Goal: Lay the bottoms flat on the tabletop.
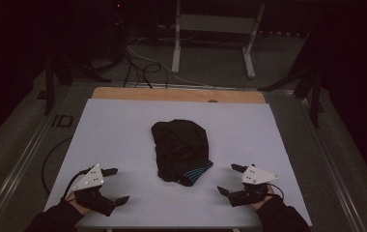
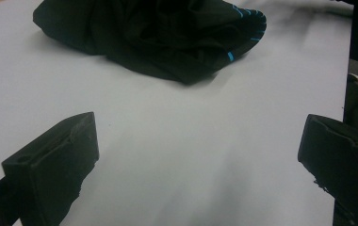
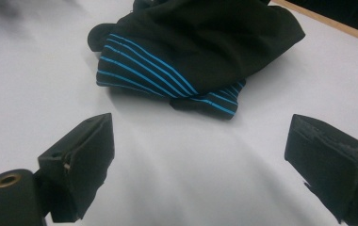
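So right now there's a crumpled black garment (image 1: 180,149) sitting in the middle of the white tabletop (image 1: 123,125), bunched into a lump with a blue-striped band poking out at the near end (image 3: 153,66). Looks like shorts or underwear maybe, hard to say with the room this dim.

The person has both tools parked at the near edge, well apart from the cloth. The left gripper (image 1: 115,185) is off to one side with its jaws spread wide and nothing between them, and the right gripper (image 1: 231,179) mirrors it on the other side, also gaping and empty. From each gripper view you just see bare table between the black jaws, with the garment further ahead.

Nobody's said what the job is, so I'm guessing it's spreading or folding the thing. If so, my worry is the pile itself: it's wadded up, so a pinch could easily catch several layers at once and drag the whole lump instead of opening it. Black fabric in low light also makes edges tough to pick out.
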Tool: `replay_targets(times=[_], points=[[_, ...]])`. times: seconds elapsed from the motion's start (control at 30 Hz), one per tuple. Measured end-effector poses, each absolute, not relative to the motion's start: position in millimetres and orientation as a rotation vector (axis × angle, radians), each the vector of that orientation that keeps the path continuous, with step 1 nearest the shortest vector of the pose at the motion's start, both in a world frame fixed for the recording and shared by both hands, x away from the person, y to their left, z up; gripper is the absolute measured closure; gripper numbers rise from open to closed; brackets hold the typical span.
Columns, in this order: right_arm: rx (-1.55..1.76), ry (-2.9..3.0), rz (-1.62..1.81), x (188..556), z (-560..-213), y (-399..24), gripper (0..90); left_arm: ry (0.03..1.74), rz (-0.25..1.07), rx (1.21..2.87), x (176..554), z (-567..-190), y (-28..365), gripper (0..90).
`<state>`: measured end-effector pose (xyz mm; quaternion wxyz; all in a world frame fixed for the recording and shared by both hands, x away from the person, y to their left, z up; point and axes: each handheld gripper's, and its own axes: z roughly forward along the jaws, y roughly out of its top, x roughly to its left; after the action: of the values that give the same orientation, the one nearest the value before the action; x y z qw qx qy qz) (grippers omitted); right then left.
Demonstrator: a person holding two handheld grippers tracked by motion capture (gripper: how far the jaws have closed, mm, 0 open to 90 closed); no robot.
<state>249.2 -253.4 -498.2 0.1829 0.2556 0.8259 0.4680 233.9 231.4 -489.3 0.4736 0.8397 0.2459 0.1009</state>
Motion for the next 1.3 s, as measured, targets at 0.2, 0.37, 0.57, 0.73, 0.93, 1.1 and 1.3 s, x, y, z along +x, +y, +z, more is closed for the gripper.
replay_targets(times=[0.2,0.37,0.57,0.73,0.93,1.1,1.3], points=[[0.736,2.346,1.334,249.2,-497.0,-252.1,9.2,0.586,0.231,2.059,234.3,-489.0,230.1,0.1],[0.730,2.359,1.330,248.7,-495.5,-251.0,9.3,0.568,0.215,2.056,233.5,-487.6,226.5,0.1],[0.713,2.395,1.319,246.7,-493.2,-246.4,9.3,0.513,0.182,2.053,234.3,-484.8,221.2,0.1],[0.712,2.402,1.312,245.3,-488.6,-243.4,9.3,0.503,0.152,2.052,235.6,-484.0,218.1,0.1],[0.722,2.378,1.329,244.5,-479.0,-244.7,9.3,0.503,0.153,2.049,235.8,-477.5,217.7,0.0],[0.711,2.356,1.346,243.6,-468.9,-243.8,9.3,0.493,0.141,2.052,235.8,-471.7,216.1,0.1],[0.679,2.333,1.334,242.5,-451.4,-243.3,9.3,0.485,0.141,2.048,236.4,-463.1,216.3,0.1]])
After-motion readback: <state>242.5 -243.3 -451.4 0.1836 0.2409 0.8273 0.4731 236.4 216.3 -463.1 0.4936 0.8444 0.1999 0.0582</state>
